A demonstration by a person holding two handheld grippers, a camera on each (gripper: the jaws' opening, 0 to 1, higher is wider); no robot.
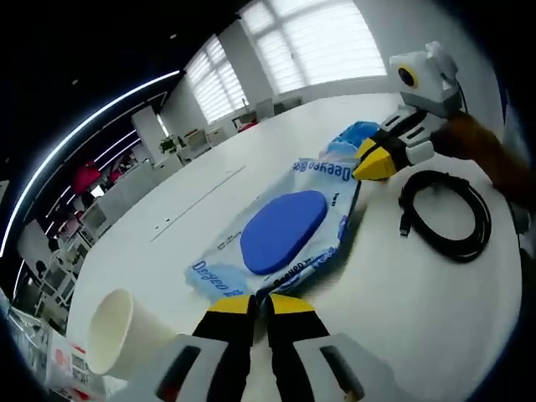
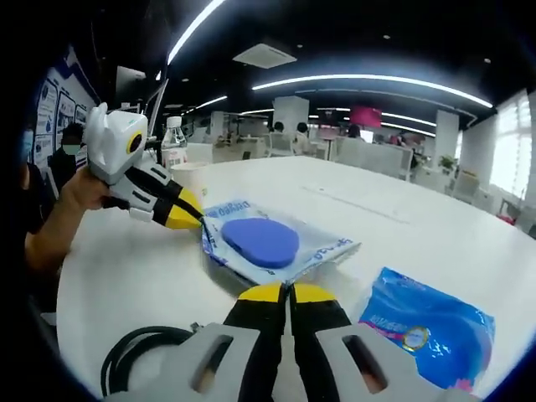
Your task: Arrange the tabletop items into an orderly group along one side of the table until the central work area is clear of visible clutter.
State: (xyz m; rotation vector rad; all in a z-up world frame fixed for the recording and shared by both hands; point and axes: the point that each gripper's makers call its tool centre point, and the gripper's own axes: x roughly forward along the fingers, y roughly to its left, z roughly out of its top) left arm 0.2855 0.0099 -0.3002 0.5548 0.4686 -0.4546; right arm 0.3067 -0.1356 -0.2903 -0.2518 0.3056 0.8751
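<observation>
A wet-wipes pack (image 1: pixel 280 230) with a blue oval lid lies across the white table (image 1: pixel 209 193). My left gripper (image 1: pixel 260 303) is shut on its near edge. My right gripper (image 1: pixel 368 167), reaching in from the upper right, pinches the far end. In the right gripper view the same pack (image 2: pixel 261 243) stretches between my right gripper (image 2: pixel 285 293), shut on its near edge, and my left gripper (image 2: pixel 188 219), held by a hand at the left. A shadow shows under the pack's near edge.
A coiled black cable (image 1: pixel 444 218) lies to the right of the pack, also seen as the cable (image 2: pixel 142 347). A blue packet (image 2: pixel 427 322) sits beside my right gripper. A paper cup (image 1: pixel 117 331) stands near my left gripper. A water bottle (image 2: pixel 173 142) stands behind it.
</observation>
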